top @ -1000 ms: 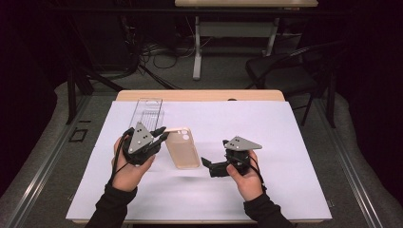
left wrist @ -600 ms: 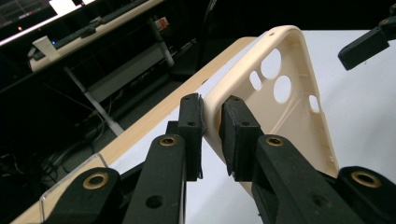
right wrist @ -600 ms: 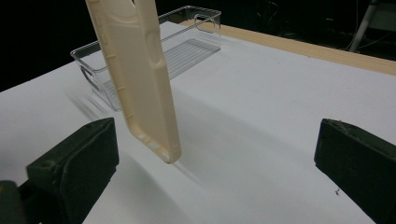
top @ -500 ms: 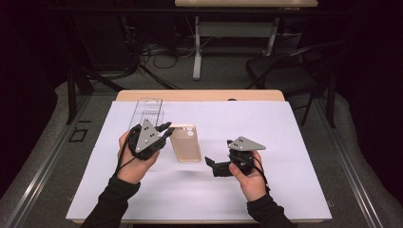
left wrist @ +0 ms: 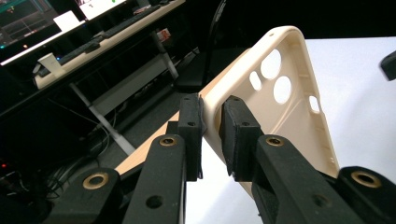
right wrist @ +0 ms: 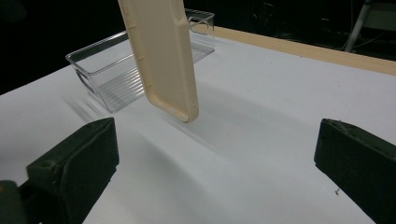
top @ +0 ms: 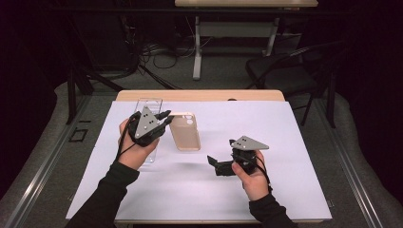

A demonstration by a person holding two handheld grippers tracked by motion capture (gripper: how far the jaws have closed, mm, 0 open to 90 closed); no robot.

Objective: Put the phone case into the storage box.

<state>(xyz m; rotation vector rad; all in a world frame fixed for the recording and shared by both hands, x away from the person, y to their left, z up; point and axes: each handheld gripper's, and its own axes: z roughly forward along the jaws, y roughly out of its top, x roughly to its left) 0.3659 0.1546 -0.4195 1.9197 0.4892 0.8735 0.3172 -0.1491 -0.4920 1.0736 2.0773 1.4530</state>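
Gripping the beige phone case [left wrist: 280, 107] by one long edge, the left claw [left wrist: 211, 135] is pinching its two pads tight on the rim, and that edge hold looks chosen so the flat shell hangs free of the counter [top: 285, 142] and can be swung about. From the high view, the left hand [top: 135, 147] is sitting at the near end of the clear plastic bin [top: 148, 105], the claw [top: 164, 121] pointing across toward the middle of the counter, with the case [top: 184, 133] sticking out to its right. Seen from the right gripper view, the case [right wrist: 163, 56] is dangling steeply, its lower corner clear of the white sheet and casting a shadow, with the bin [right wrist: 126, 74] just behind it. My read: the case is being carried toward that bin, which is lying empty and open-topped to receive it.

Moving right, the right hand [top: 252, 173] is resting low near the front of the counter, wrist cocked so its claw [top: 219, 165] is aiming left at the case. Its jaws are standing wide apart with nothing between them, well apart from the case, and it is looking like a hand waiting in reserve.
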